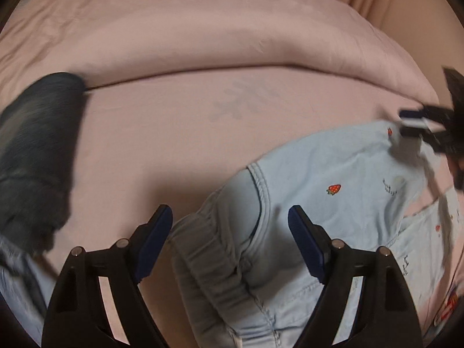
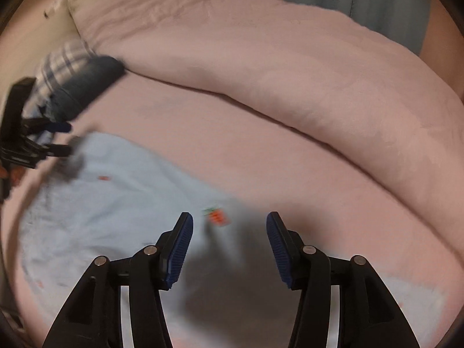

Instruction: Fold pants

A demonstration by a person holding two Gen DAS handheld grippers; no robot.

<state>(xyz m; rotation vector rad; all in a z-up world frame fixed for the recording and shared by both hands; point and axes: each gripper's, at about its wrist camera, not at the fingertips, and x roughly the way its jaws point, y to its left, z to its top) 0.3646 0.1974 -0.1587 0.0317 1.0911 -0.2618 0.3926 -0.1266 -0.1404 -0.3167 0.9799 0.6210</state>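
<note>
Light blue pants (image 1: pixel 327 179) with small strawberry prints lie on a pink bed sheet (image 1: pixel 185 121). In the left wrist view my left gripper (image 1: pixel 230 220) is open just above the elastic waistband (image 1: pixel 208 264), a finger on each side. The right gripper (image 1: pixel 417 124) shows at the far right edge over the pants' far part. In the right wrist view my right gripper (image 2: pixel 229 226) is open above the pants (image 2: pixel 116 191), blurred by motion. The left gripper (image 2: pixel 62 139) shows at the left edge there.
A folded dark denim garment (image 1: pixel 37 145) lies at the left of the bed; it also shows in the right wrist view (image 2: pixel 87 84) next to a plaid cloth (image 2: pixel 61 63). A thick pink duvet (image 2: pixel 290 66) is bunched along the back.
</note>
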